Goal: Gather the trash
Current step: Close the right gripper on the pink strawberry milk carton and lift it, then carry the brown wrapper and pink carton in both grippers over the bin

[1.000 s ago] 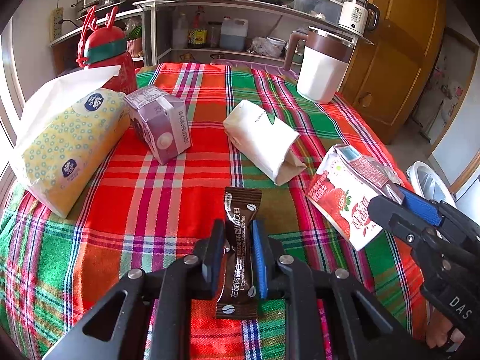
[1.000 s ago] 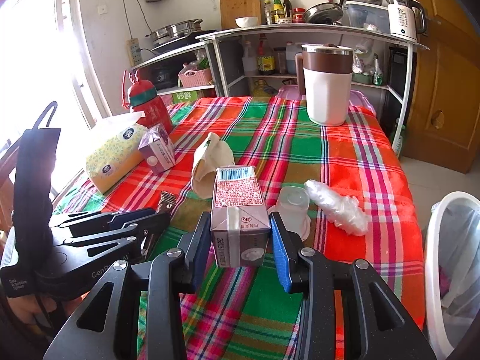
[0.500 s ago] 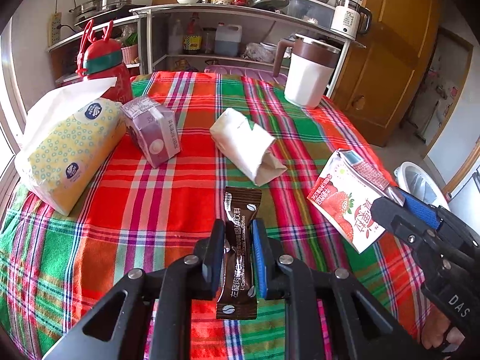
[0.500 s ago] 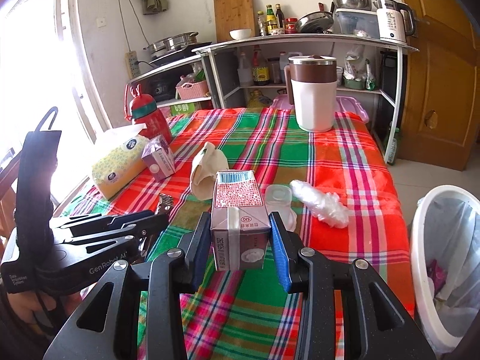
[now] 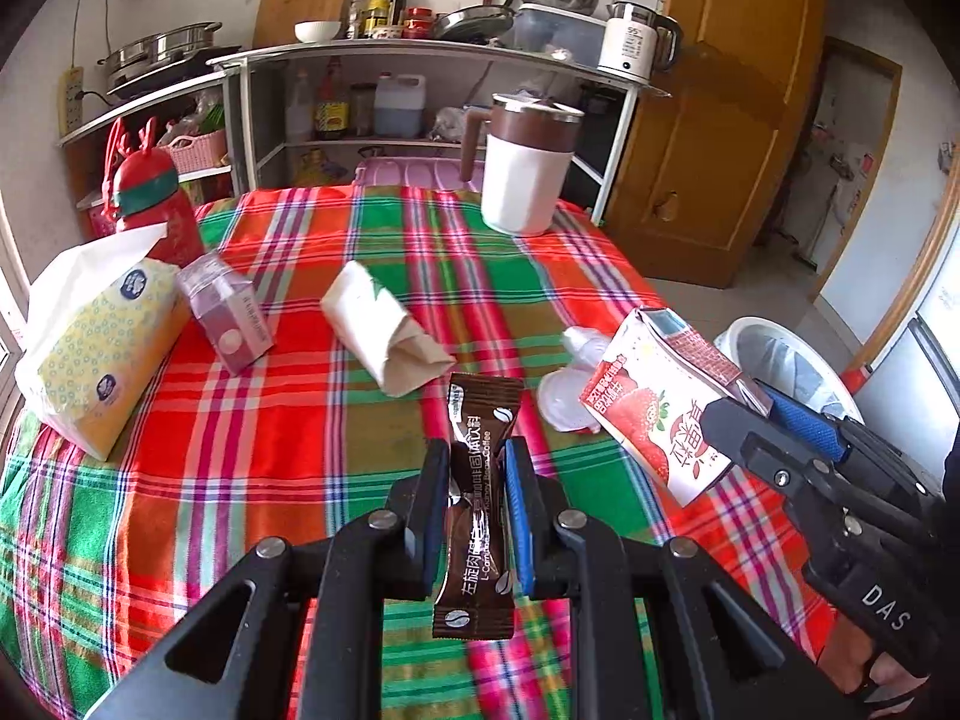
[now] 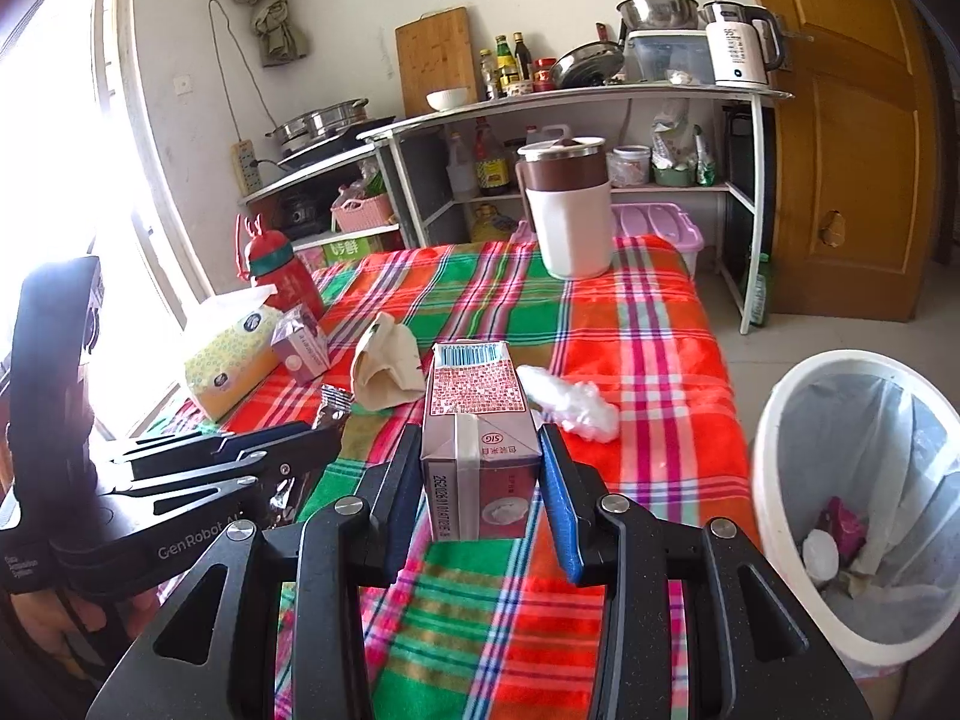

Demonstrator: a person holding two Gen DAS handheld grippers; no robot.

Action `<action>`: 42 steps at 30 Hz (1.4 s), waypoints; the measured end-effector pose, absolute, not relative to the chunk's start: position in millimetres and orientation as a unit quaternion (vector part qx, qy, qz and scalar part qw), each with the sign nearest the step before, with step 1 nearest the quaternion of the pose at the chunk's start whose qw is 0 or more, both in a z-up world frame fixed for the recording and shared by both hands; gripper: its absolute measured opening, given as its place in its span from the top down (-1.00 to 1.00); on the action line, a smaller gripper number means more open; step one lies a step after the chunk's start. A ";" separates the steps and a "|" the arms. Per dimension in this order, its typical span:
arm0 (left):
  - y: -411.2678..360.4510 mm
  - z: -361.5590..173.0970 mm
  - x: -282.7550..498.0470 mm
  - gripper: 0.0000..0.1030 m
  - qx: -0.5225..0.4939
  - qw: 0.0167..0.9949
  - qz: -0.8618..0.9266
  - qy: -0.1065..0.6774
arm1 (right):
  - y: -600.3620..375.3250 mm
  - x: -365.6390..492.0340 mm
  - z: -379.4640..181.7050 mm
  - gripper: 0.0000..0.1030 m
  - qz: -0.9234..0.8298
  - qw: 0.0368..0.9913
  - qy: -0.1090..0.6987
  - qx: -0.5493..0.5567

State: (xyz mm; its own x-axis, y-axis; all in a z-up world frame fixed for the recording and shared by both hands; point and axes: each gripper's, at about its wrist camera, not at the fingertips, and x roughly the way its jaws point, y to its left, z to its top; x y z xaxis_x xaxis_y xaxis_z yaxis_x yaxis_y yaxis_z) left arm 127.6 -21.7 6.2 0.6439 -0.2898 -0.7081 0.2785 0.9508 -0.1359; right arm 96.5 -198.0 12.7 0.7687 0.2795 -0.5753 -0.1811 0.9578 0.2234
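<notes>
In the left wrist view the left gripper [image 5: 477, 510] sits at bottom centre, its jaws pressed tight on a brown coffee sachet [image 5: 477, 498] that stands upright between them, exactly as it did a second ago. At right of that frame the right gripper [image 5: 759, 414] clamps a strawberry milk carton [image 5: 657, 396], tilted and held above the plaid tablecloth [image 5: 300, 432].

Compared with the earlier pictures, both views now sit farther back and higher: more of the table shows, and the white jug [image 5: 525, 171] lies deeper toward the upper centre. A clear plastic lid [image 5: 561, 402], hidden by the carton a second ago, now shows just left of it in the left wrist view. The white trash bin [image 5: 780, 366] shows more of its rim at right.

In the right wrist view the right gripper [image 6: 480, 468] is closed on the carton [image 6: 477, 438] at centre, the pads flat against its sides. The bin [image 6: 780, 480] now fills much of the lower right, with scraps visible inside its liner; earlier only its edge showed.

On the cloth lie the tissue pack [image 5: 102, 354] at left, the purple carton [image 5: 228, 318] just beside it, the crumpled paper bag [image 5: 384, 330] in the middle, and a crumpled plastic wrap [image 6: 570, 399] right of the carton in the right wrist view. The red bottle [image 5: 156, 204] stands behind the tissues.
</notes>
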 end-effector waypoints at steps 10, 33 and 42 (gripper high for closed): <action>-58.3 15.0 118.0 0.62 0.006 0.904 -0.189 0.383 | -231.4 80.2 21.6 0.25 0.095 0.944 0.300 0.096; -172.7 23.8 111.1 0.62 0.040 0.883 -0.277 0.378 | -342.7 54.7 20.9 0.25 -0.010 0.948 0.291 0.131; -219.4 12.5 116.7 0.61 0.056 0.868 -0.303 0.389 | -382.2 60.7 7.6 0.25 -0.058 0.939 0.315 0.126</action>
